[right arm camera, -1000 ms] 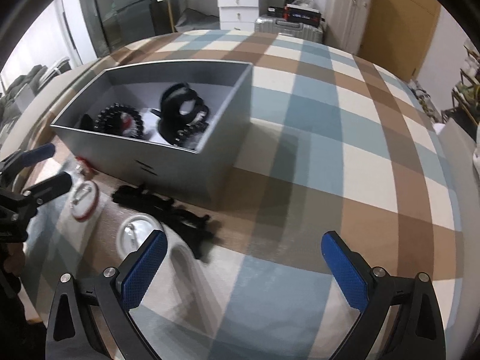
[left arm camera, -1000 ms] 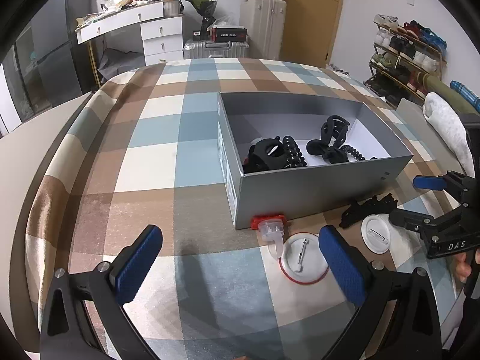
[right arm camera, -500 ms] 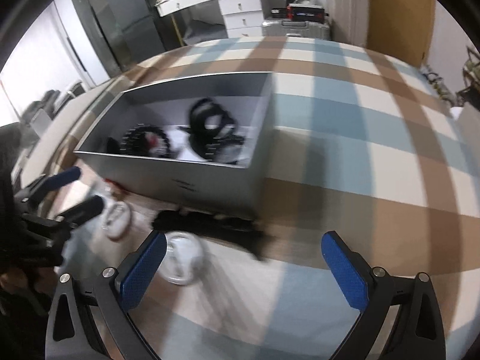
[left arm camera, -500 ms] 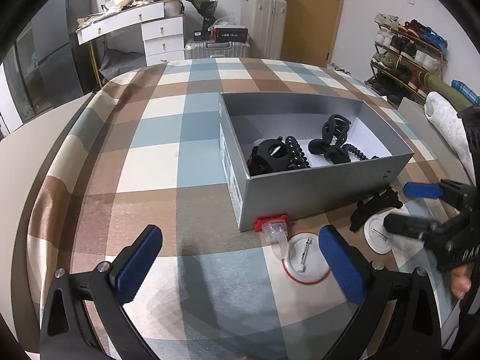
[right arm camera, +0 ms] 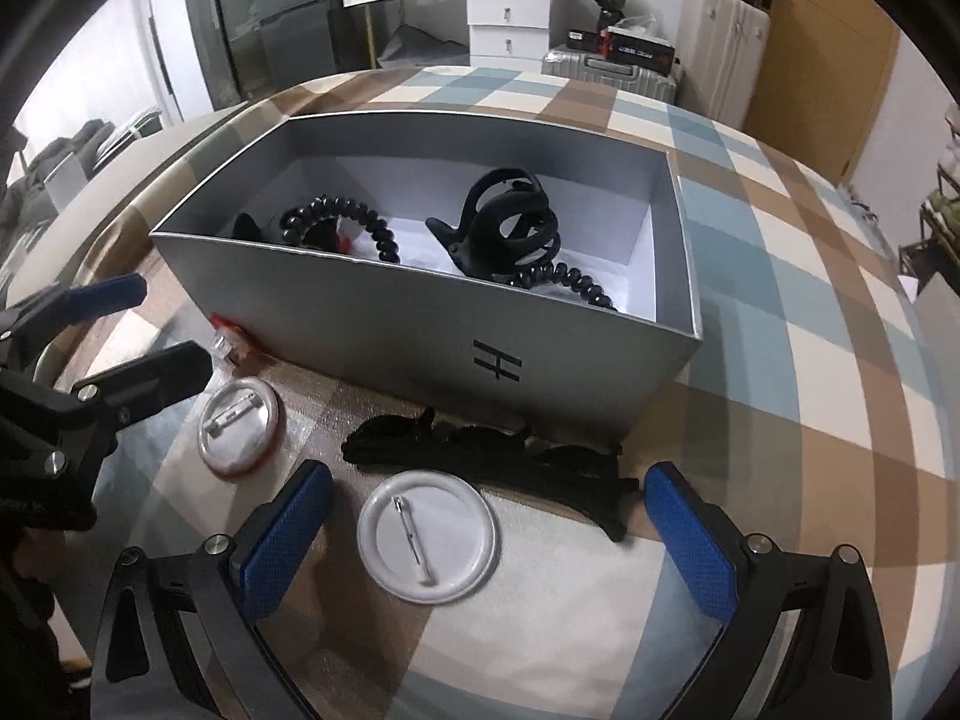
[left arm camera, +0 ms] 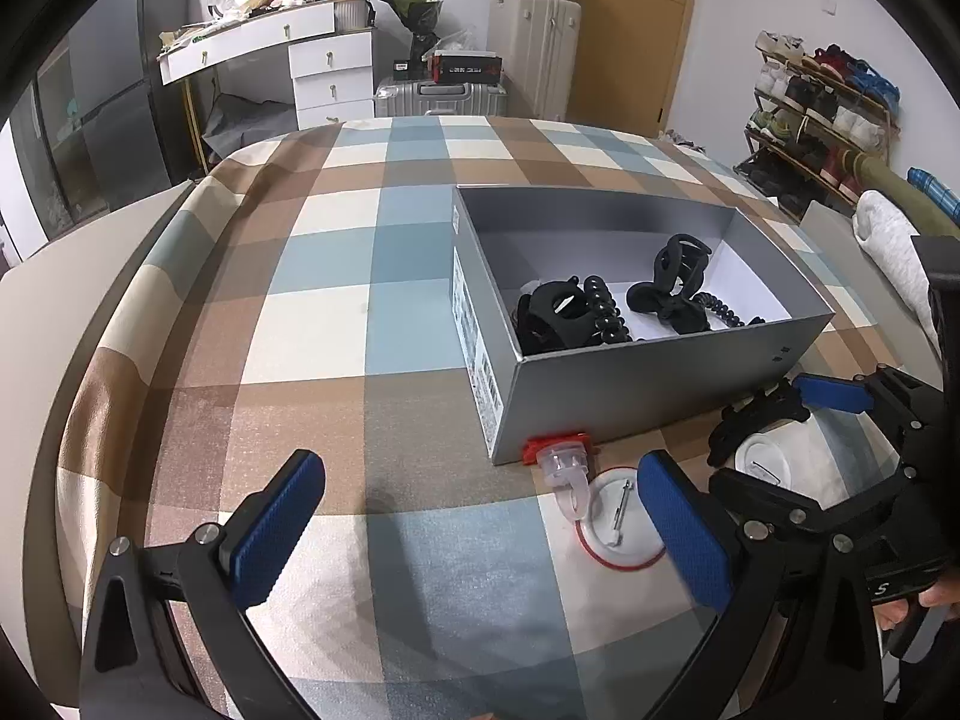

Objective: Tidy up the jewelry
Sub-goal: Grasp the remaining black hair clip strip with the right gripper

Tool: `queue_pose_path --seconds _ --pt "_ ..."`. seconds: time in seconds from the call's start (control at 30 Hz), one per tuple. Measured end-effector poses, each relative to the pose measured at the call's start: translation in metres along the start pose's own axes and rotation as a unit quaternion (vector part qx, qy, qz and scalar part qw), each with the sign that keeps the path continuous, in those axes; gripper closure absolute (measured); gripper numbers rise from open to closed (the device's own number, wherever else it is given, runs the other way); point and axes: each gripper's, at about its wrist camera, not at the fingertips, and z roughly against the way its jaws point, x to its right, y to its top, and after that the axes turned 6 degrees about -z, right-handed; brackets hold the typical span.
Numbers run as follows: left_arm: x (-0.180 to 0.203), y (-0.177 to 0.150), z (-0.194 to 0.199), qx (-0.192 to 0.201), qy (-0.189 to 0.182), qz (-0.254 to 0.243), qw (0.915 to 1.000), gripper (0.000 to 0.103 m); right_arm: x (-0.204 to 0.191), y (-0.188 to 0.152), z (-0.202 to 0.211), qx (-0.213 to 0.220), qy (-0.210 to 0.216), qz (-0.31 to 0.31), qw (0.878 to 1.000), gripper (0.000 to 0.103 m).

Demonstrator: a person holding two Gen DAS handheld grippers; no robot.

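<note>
Since a second ago the right tongs (right arm camera: 486,534) have swung in toward the grey box (right arm camera: 420,324) and now hang low over the white pin badge (right arm camera: 427,540), which lies back-up between their blue pads; the left tongs (left arm camera: 480,534) have barely shifted. Both pairs stand spread wide and hold nothing.

On the checked cloth in front of the box lie the loose pieces: the white pin badge, a red-rimmed pin badge (right arm camera: 239,426) to its left, a long black hair clip (right arm camera: 480,456) just beyond the white badge, and a clear clip with a red part (left arm camera: 561,459) touching the box's near corner. In the left wrist view the red-rimmed badge sits just beside the right-hand blue pad (left arm camera: 684,534) of the left tongs.

Inside the box are two black claw clips (left arm camera: 672,285) and black spiral hair ties (right arm camera: 336,216) on a white floor. The long front wall carries a dark mark of crossed bars (right arm camera: 497,360), somewhat like an H; the short end wall bears a white printed label (left arm camera: 477,342) too small to read.

Part of the right tongs' handle shows a letter "S" (left arm camera: 882,589) in the left wrist view, with fingers (left arm camera: 936,597) curled beside it
</note>
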Motion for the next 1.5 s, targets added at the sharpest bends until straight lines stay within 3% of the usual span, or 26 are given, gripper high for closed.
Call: queue_pose_path --seconds 0.13,0.23,0.37,0.43,0.5,0.6,0.67,0.73,1.0,1.5 --pt "0.0 0.0 0.0 0.0 0.001 0.0 1.0 0.001 0.002 0.0 0.0 0.007 0.0 -0.001 1.0 0.0" --pt "0.0 0.0 0.001 0.001 0.0 0.0 1.0 0.001 0.004 0.001 0.002 0.013 -0.005 -0.009 1.0 0.009" --pt "0.002 0.0 0.001 0.001 -0.001 -0.002 1.0 0.001 0.005 0.001 0.003 0.015 -0.001 -0.003 1.0 0.011" --pt "0.004 0.0 0.001 0.001 -0.002 -0.003 1.0 0.001 0.006 0.002 0.009 0.019 0.006 0.002 1.0 0.052" --pt "0.005 0.0 0.0 -0.001 -0.004 -0.004 1.0 0.001 0.011 0.003 0.012 0.01 0.017 -0.002 1.0 0.058" --pt "0.007 0.0 0.001 -0.001 -0.001 -0.007 1.0 0.001 0.016 0.0 0.012 0.01 0.019 -0.006 1.0 0.053" --pt "0.007 0.0 0.001 0.0 -0.002 -0.006 1.0 0.001 0.015 -0.001 0.012 0.007 0.027 -0.004 1.0 0.042" --pt "0.006 0.0 0.002 0.001 0.0 -0.006 1.0 0.001 0.012 -0.001 0.011 0.001 0.036 -0.004 0.999 0.024" --pt "-0.009 0.003 0.009 0.011 0.006 0.01 0.9999 0.001 -0.005 0.002 0.0 -0.007 0.017 -0.005 1.0 0.003" --pt "-0.023 0.002 0.007 0.01 -0.004 0.032 0.9994 0.001 -0.02 0.017 -0.013 -0.003 -0.045 -0.068 0.997 0.0"
